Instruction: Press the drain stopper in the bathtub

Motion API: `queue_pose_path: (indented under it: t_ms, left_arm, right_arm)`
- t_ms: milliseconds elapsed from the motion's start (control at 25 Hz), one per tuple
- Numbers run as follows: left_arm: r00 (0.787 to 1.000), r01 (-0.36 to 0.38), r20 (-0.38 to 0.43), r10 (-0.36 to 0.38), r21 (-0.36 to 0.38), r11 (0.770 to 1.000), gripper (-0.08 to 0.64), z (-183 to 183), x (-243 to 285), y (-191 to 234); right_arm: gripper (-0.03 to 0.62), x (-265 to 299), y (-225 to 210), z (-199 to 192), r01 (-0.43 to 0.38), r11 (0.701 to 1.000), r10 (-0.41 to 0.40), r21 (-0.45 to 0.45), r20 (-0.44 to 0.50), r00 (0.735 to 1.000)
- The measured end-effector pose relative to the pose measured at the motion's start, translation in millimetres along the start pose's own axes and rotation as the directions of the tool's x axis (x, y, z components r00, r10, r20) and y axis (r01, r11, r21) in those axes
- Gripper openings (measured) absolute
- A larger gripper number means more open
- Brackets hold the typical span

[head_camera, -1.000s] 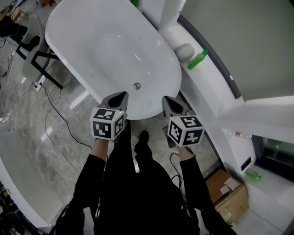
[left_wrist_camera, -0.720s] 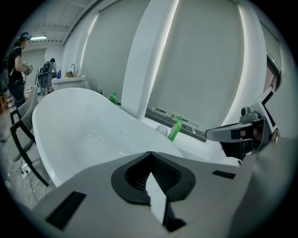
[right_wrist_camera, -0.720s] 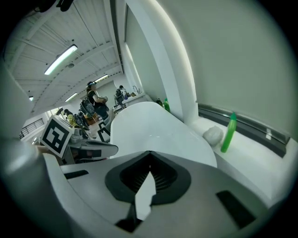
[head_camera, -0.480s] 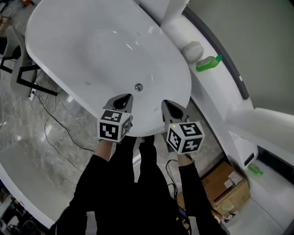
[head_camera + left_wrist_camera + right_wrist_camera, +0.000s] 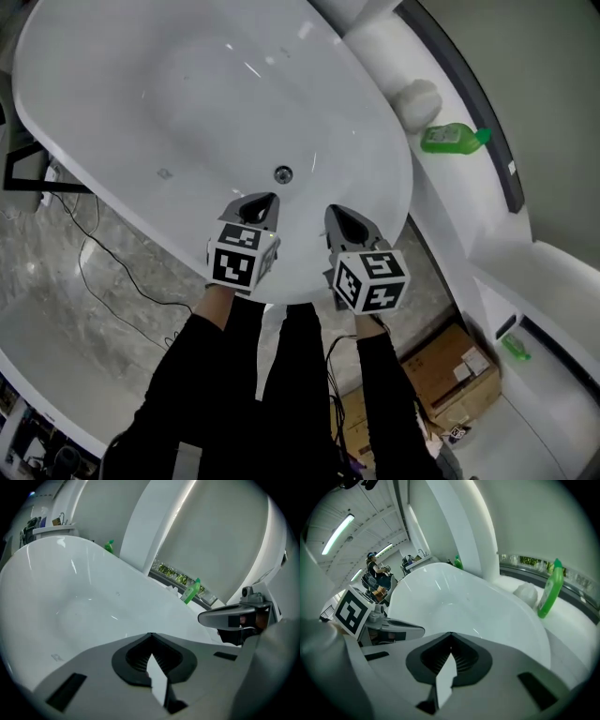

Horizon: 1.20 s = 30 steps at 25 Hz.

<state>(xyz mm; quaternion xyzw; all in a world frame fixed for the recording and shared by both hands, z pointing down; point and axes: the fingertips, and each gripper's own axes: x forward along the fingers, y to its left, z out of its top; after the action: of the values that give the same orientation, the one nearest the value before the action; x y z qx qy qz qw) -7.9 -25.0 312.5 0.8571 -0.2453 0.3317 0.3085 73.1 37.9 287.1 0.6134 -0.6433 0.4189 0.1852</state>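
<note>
The round metal drain stopper [image 5: 283, 173] sits in the floor of the white bathtub [image 5: 141, 103], near its closer end. My left gripper [image 5: 266, 201] hovers over the tub just short of the stopper and slightly left, with its jaws shut and empty. Beside it, the right gripper [image 5: 334, 213] is also shut on nothing, a little right of the stopper. The left gripper view looks along the shut left gripper [image 5: 150, 634] into the tub [image 5: 70, 602], and the right gripper view looks past the shut right gripper [image 5: 451, 633] at the tub [image 5: 454, 602]. The stopper is hidden in both.
A green bottle [image 5: 452, 139] and a white rounded object [image 5: 417, 98] rest on the ledge right of the tub. A cardboard box [image 5: 452, 370] stands on the floor at lower right. Cables [image 5: 98, 272] and a black frame [image 5: 23, 171] lie left of the tub.
Both grippers have moved forward from the tub's near rim to above its basin, closer to the drain stopper. The view has shifted further over the tub.
</note>
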Motion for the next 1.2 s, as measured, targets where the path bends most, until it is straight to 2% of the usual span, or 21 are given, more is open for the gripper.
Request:
queue_pose_path:
  t_ms: [280, 640, 920, 1200]
  left_arm:
    - [0.998, -0.027, -0.05, 0.024, -0.064, 0.998, 0.005, -37.0, 67.6, 34.1]
    - [0.99, -0.096, -0.116, 0.079, -0.151, 0.984, 0.005, -88.7, 165.5, 81.8]
    - [0.979, -0.166, -0.161, 0.128, -0.249, 0.954, 0.005, -145.2, 222.5, 104.0]
    - [0.968, -0.216, -0.193, 0.161, -0.315, 0.924, 0.005, -179.1, 271.7, 124.5]
  right_arm:
    - [0.003, 71.8, -24.6, -32.6, 0.0, 0.999, 0.002, 0.035, -0.081, 0.997]
    - [0.003, 162.1, -50.8, -79.2, -0.097, 0.995, 0.091, -0.018, -0.211, 0.973]
    - [0.003, 220.0, -80.2, -113.9, -0.156, 0.986, 0.132, -0.055, -0.314, 0.94]
    - [0.003, 274.6, -100.8, -142.5, -0.194, 0.977, 0.144, -0.094, -0.381, 0.913]
